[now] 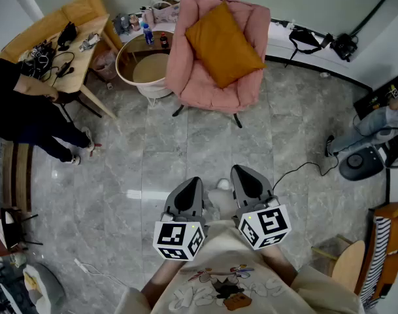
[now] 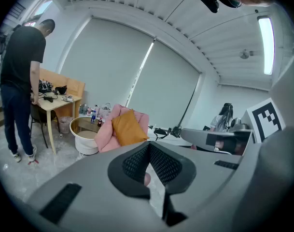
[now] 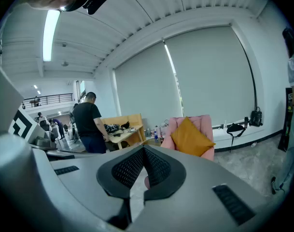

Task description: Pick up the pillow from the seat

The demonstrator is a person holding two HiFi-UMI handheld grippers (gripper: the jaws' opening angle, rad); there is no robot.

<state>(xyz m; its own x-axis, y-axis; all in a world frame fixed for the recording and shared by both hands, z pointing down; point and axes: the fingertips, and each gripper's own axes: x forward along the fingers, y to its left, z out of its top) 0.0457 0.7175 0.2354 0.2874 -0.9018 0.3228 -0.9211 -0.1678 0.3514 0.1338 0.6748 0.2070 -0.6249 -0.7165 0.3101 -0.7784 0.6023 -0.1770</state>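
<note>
Both tools are held low and side by side against the operator's body: the left hand-held gripper [image 1: 191,186] and the right hand-held gripper [image 1: 243,175] each have their jaws pressed together on nothing, which reads as a carry posture ahead of any approach. The orange pillow [image 1: 223,44] rests corner-up on the pink armchair [image 1: 208,93], leaning on its back, well apart from both across open floor [image 1: 185,139]; the pick is judged not yet begun

Grey marbled floor tiles [image 1: 153,156], glossy under the lighting; cluttered wooden desk [image 1: 81,54] at far left; round white tub table [image 1: 149,69] just beside it; low white ledge [image 1: 287,44] along the wall; pale roller blinds [image 3: 204,76] across large windows; slatted ceiling [image 3: 151,8] with lit strip light [image 3: 49,33].
</note>
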